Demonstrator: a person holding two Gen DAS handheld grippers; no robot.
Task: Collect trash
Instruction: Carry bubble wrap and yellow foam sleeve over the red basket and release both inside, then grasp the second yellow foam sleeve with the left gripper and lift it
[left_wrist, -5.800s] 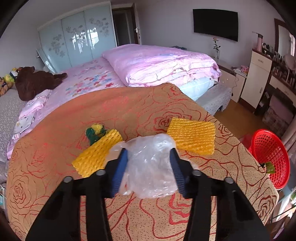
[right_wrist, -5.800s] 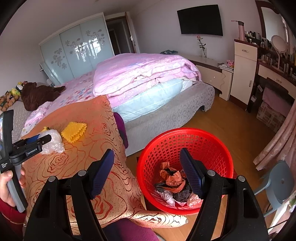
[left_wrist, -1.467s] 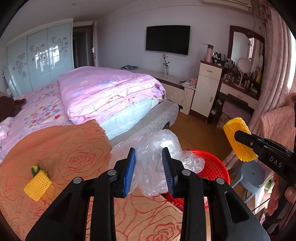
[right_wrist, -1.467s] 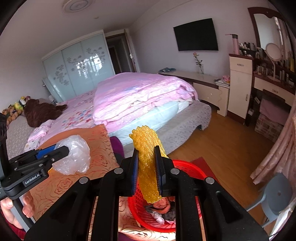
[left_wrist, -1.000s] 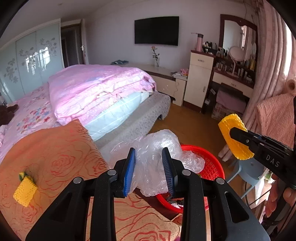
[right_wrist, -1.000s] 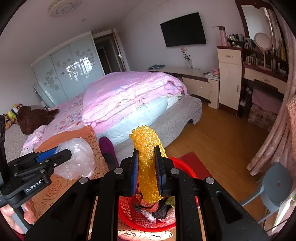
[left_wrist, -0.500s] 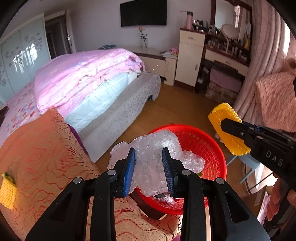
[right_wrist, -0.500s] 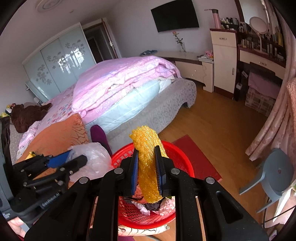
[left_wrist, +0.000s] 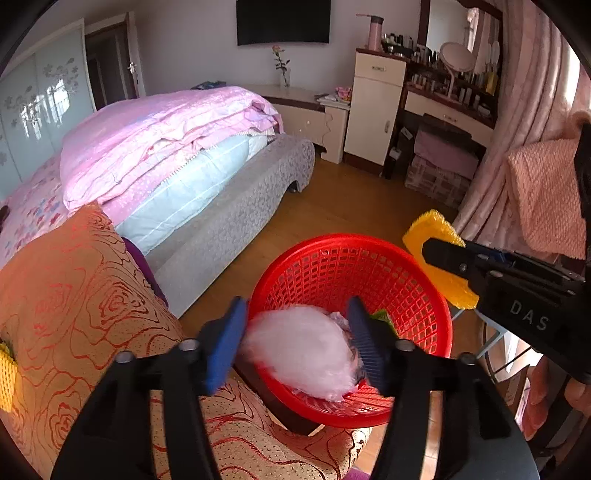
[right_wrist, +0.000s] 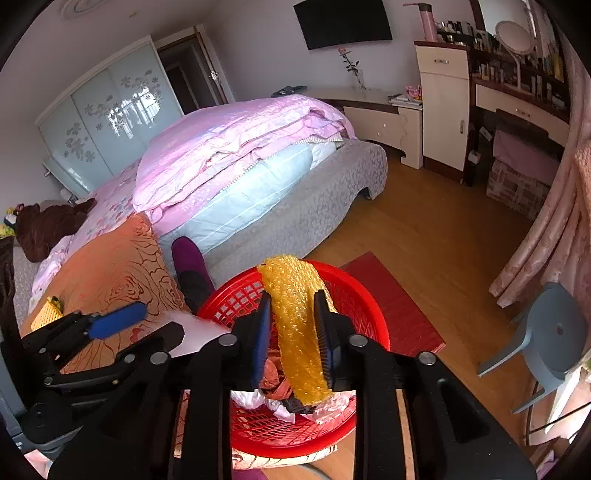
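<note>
- Crumpled clear plastic bag (left_wrist: 306, 350) blurred, between the spread blue pads of the left gripper (left_wrist: 295, 343), over the near rim of the round red plastic mesh basket (left_wrist: 369, 266); left jaws just opened wide, pads no longer pressing the bag, so bag reads as released and dropping.
- Yellow foam-net sleeve (right_wrist: 299, 325) upright between the pads of the right gripper (right_wrist: 295, 332), hanging above the basket's earlier trash (right_wrist: 291, 398); right jaws just started parting, only slightly apart, sleeve touching both pads, grip loosening.
- Second yellow foam-net piece (right_wrist: 46, 314) lying on the orange rose-pattern cloth tabletop (left_wrist: 74, 295), well apart from the basket, not yet collected.
- Basket on the wood floor (right_wrist: 443, 258), just beside the tabletop edge, grey-skirted bed with pink quilt (left_wrist: 166, 140) behind.
- Risks, judged: bag is light and over the near rim, could drift or catch on the rim and slide to the floor or onto the cloth.
- Sleeve could snag on a ribbed pad as the jaws part and lift back out on retreat.
- Both grippers crowd the same opening; could bump each other or tip the basket.
</note>
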